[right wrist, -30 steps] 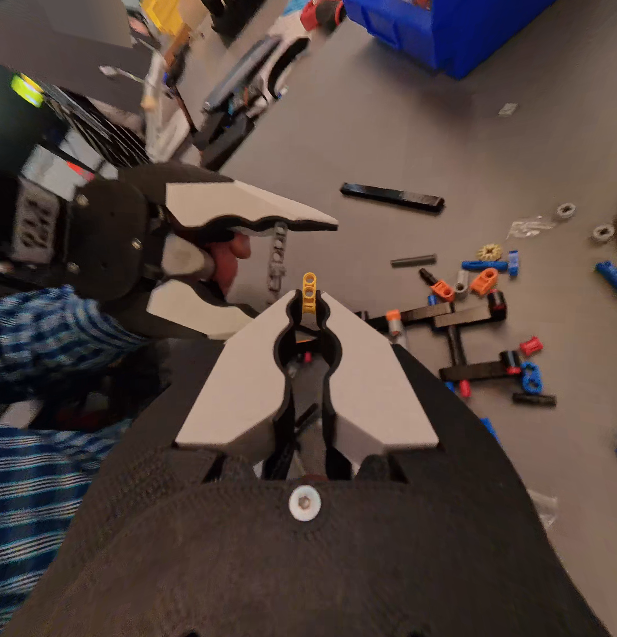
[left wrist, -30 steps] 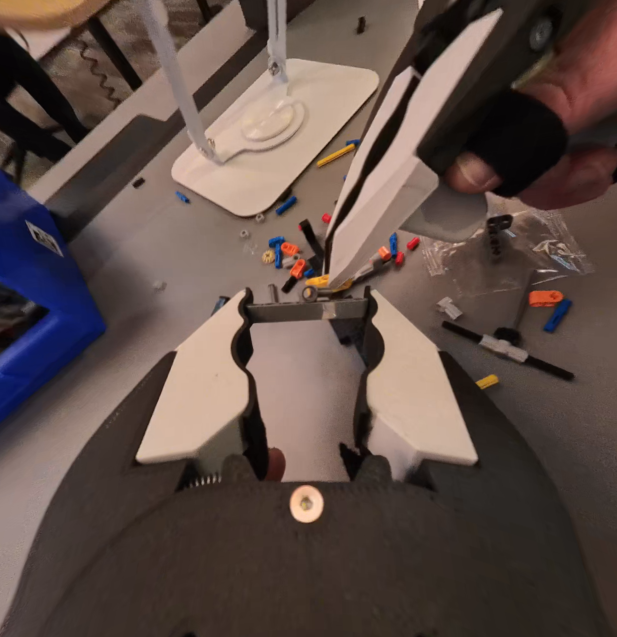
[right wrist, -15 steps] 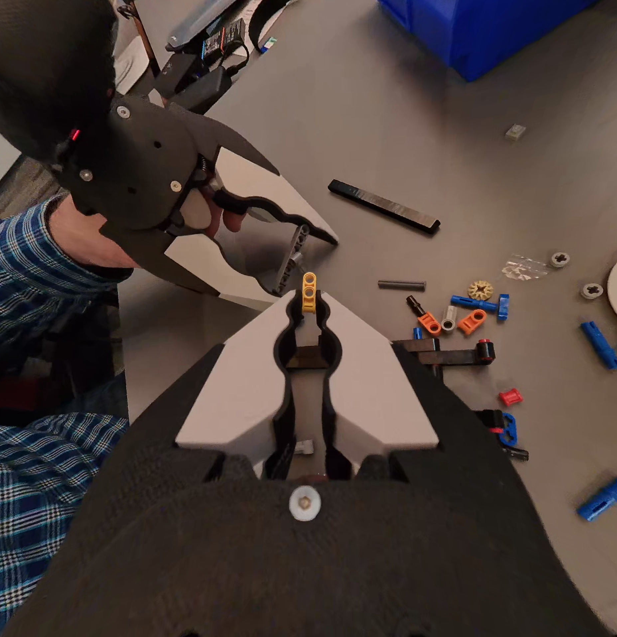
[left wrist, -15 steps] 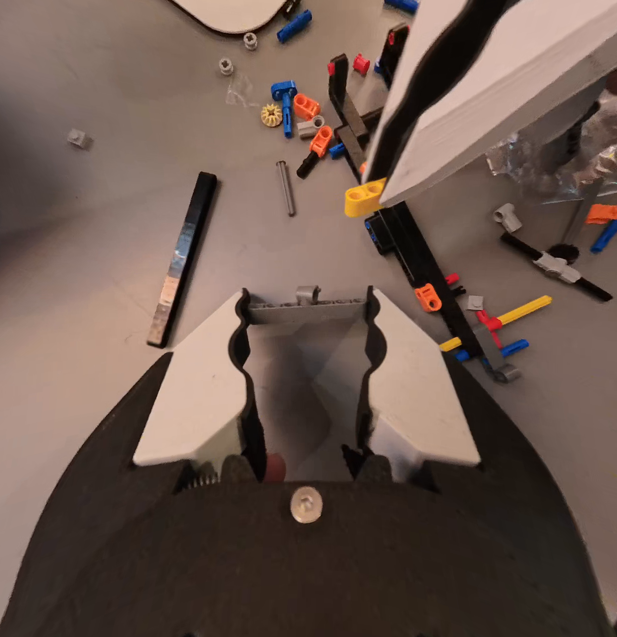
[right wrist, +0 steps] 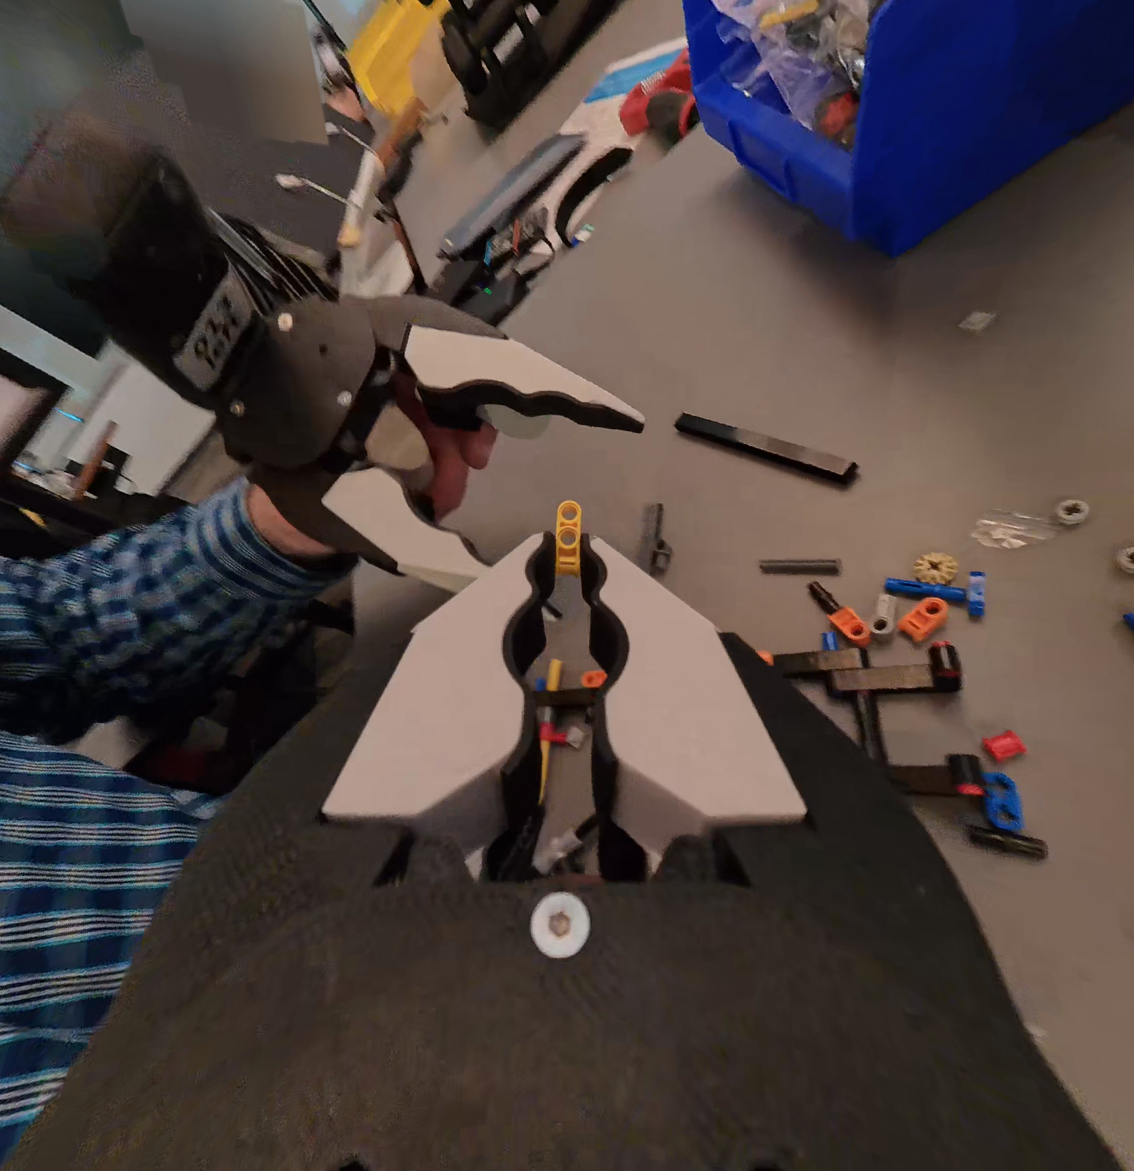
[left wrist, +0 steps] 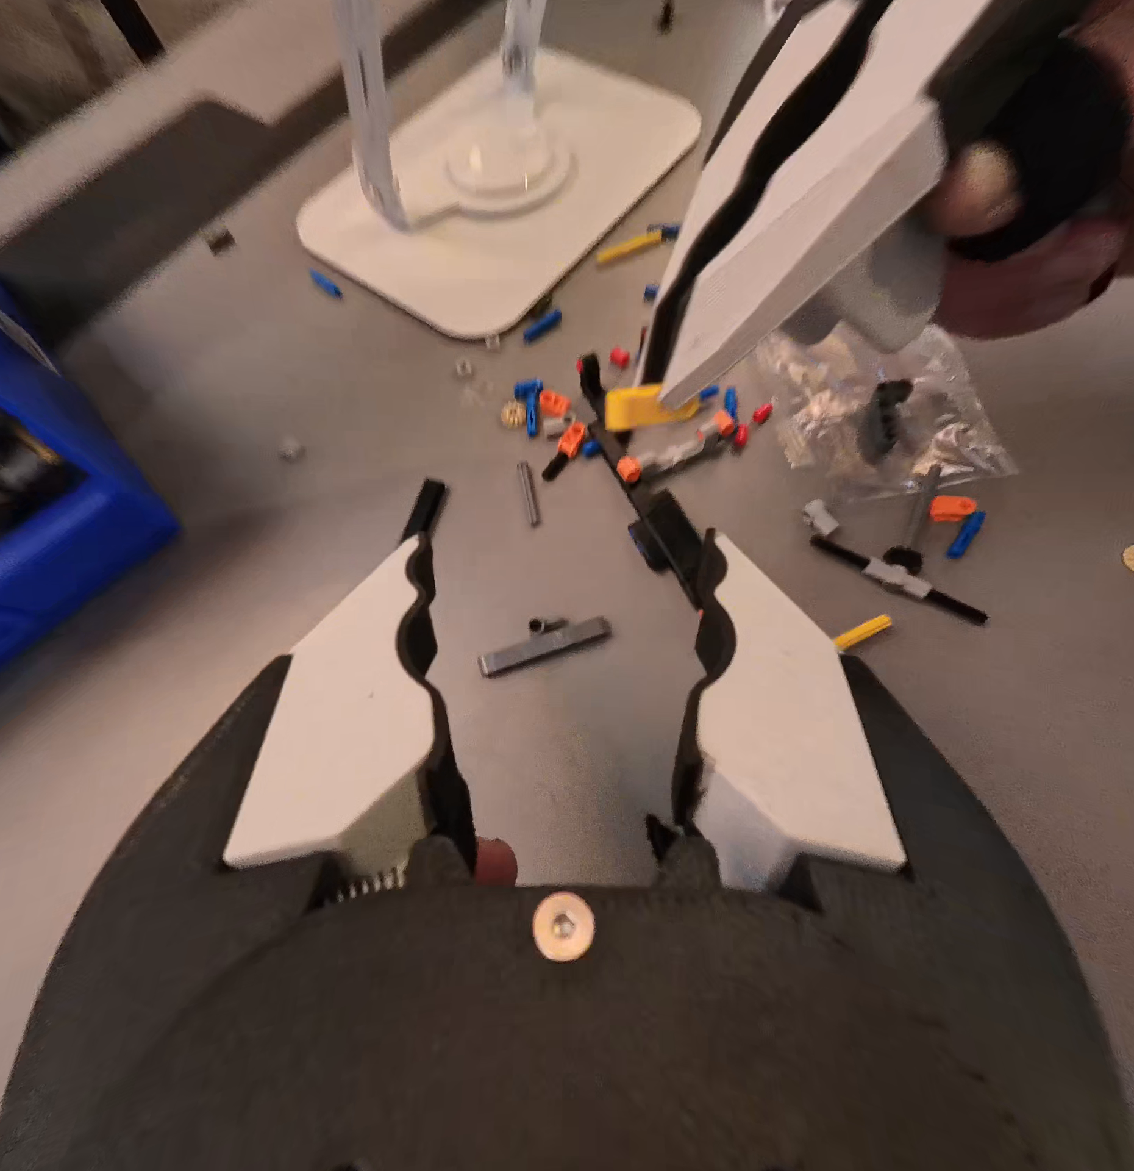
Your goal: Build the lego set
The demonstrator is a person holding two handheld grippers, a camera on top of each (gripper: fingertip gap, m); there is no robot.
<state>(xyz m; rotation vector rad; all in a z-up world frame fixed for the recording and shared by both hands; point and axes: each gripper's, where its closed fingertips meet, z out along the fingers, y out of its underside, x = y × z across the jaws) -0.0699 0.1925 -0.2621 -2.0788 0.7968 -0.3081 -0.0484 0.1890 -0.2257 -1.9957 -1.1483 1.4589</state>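
My left gripper is open and empty above the grey table. A short grey beam with a small dark connector lies flat on the table between its fingers, apart from them. My right gripper is shut on a small yellow two-hole beam that sticks out past its tips. In the left wrist view the right gripper comes down from the upper right with the yellow beam over the black beam assembly. In the right wrist view the left gripper is open, with the grey beam on the table beside it.
Loose blue, orange and red pins lie around the black assembly. A long black beam, a dark axle, a blue bin, a white stand base and a plastic bag are on the table. Across from one pair of fingers to the other is roughly 4 centimetres.
My left gripper has opened and let go of the grey beam, which now lies on the table. The right gripper still holds the yellow beam and is farther from the left one.
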